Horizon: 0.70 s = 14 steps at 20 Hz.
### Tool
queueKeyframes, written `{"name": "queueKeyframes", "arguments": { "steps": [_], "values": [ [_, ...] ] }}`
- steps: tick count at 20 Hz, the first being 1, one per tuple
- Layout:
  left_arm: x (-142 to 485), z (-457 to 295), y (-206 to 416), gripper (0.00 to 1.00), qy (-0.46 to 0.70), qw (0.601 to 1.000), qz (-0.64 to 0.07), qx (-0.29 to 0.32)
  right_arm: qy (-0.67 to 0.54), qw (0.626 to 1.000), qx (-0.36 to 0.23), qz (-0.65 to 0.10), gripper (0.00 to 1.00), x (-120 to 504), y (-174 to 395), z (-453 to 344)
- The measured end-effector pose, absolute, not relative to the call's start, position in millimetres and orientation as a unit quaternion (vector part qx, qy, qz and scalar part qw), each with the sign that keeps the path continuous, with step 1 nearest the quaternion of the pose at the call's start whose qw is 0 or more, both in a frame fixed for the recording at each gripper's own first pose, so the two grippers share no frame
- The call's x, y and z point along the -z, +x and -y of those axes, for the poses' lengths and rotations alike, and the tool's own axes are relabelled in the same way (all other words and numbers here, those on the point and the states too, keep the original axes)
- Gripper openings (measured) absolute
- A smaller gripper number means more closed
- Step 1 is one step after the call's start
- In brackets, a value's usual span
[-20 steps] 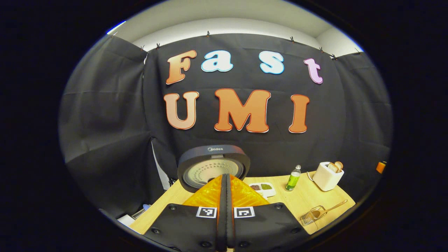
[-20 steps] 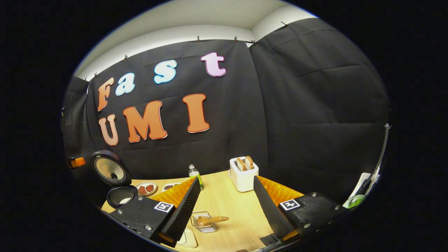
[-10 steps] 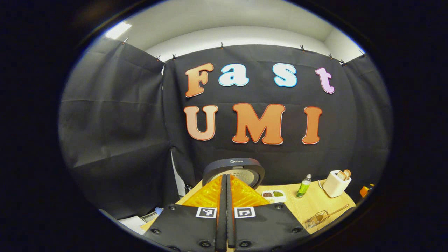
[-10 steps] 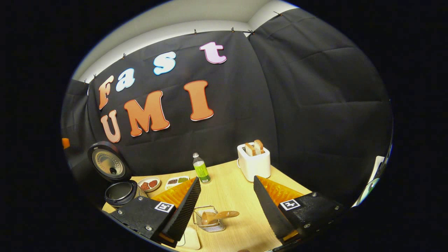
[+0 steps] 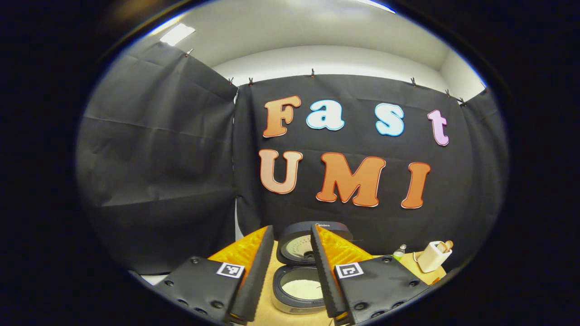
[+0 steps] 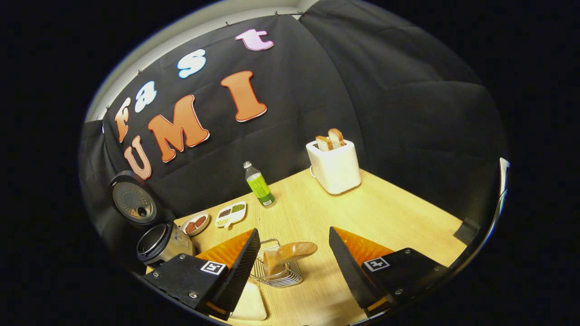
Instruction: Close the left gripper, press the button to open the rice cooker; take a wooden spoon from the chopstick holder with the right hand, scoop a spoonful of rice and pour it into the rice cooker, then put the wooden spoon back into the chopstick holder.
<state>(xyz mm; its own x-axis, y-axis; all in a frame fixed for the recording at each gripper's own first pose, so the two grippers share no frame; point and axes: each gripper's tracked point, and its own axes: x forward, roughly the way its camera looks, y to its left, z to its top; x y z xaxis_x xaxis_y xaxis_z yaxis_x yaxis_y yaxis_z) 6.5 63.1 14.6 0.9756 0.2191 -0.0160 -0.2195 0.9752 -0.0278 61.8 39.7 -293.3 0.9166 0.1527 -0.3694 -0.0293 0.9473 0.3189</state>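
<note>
The rice cooker (image 5: pixel 299 290) stands with its lid (image 5: pixel 312 235) up, its pot pale inside. My left gripper (image 5: pixel 292 227) is open, with the cooker framed between its fingers and farther off. In the right gripper view the cooker (image 6: pixel 163 242) sits at the far left of the table. The wooden spoon (image 6: pixel 290 251) leans in the wire chopstick holder (image 6: pixel 277 277), handle pointing right. My right gripper (image 6: pixel 293 231) is open, hovering just above and short of the spoon, which lies between its fingers and touches neither.
On the wooden table (image 6: pixel 385 208) stand a white toaster (image 6: pixel 334 165) with bread, a green bottle (image 6: pixel 259 185), a small dish of red bits (image 6: pixel 195 223) and a divided dish (image 6: pixel 231 213). A pale container (image 6: pixel 249 308) lies under my right gripper's left finger.
My left gripper has opened and drawn back from the cooker, so the pot now shows. My right gripper has dropped closer to the spoon and holder.
</note>
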Motion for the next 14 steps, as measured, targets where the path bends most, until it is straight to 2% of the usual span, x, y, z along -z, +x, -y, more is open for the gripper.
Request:
{"name": "queueKeyframes", "arguments": {
  "steps": [2, 4, 8, 9, 10, 11, 14],
  "values": [
    [-15, -72, 5, 0.79, 0.001, 0.992, -0.005, -0.124, 0.177, 0.96, -0.05, -0.211, 0.94, 301, 62, -44],
    [-16, -72, 3, 1.0, 0.008, 0.992, 0.002, -0.125, 0.193, 0.955, -0.056, -0.219, 0.88, 306, 60, -50],
    [-10, -74, 2, 0.99, -0.002, 0.991, -0.01, -0.133, 0.22, 0.945, -0.049, -0.238, 0.63, 312, 61, -48],
    [-9, -75, 2, 0.99, -0.003, 0.991, -0.015, -0.136, 0.231, 0.941, -0.052, -0.241, 0.43, 309, 58, -52],
    [-5, -78, 2, 0.99, -0.003, 0.99, -0.018, -0.139, 0.236, 0.939, -0.05, -0.246, 0.48, 309, 60, -53],
    [0, -81, 3, 0.99, -0.003, 0.989, -0.02, -0.143, 0.24, 0.937, -0.054, -0.247, 0.42, 309, 61, -55],
    [3, -83, -1, 0.98, -0.005, 0.989, -0.024, -0.148, 0.257, 0.929, -0.067, -0.257, 0.35, 298, 65, -67]
  ]
}}
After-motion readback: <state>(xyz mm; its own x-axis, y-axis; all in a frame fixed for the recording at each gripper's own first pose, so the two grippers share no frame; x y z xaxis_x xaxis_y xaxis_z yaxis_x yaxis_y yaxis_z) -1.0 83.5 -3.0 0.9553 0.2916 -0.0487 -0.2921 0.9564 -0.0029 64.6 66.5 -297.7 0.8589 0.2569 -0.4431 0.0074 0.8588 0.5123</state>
